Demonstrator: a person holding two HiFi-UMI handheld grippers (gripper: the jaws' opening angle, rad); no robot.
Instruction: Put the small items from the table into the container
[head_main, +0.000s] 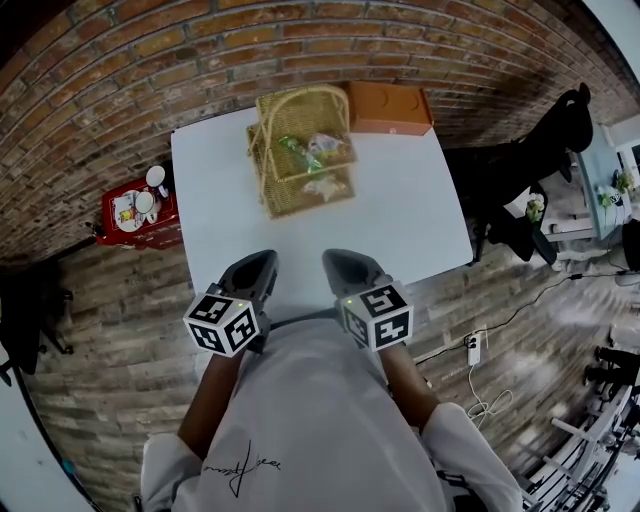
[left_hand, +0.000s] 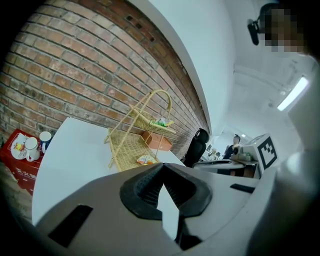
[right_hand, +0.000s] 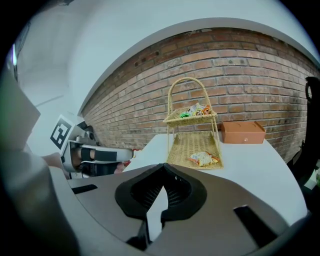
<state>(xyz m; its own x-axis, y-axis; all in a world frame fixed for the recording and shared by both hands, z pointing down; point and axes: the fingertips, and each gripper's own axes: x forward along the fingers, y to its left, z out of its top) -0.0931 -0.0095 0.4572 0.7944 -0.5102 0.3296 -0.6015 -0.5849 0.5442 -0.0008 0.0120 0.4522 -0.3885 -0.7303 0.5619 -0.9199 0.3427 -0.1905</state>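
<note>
In the head view, the wicker basket (head_main: 300, 150) stands at the far side of the white table (head_main: 410, 225), well ahead of the left gripper (head_main: 266, 258) and right gripper (head_main: 332, 257). In the left gripper view the jaws are closed together on nothing, and a snack packet (left_hand: 146, 160) lies on the basket's lower shelf. In the right gripper view the jaws likewise meet empty, and green-wrapped items (right_hand: 194, 110) fill the basket's upper shelf.

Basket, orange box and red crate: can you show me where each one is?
basket (right_hand: 187, 146): right gripper view, bare weave of its lower shelf.
orange box (head_main: 390, 107): head view, middle of its lid.
red crate (head_main: 163, 230): head view, a bare red corner.
</note>
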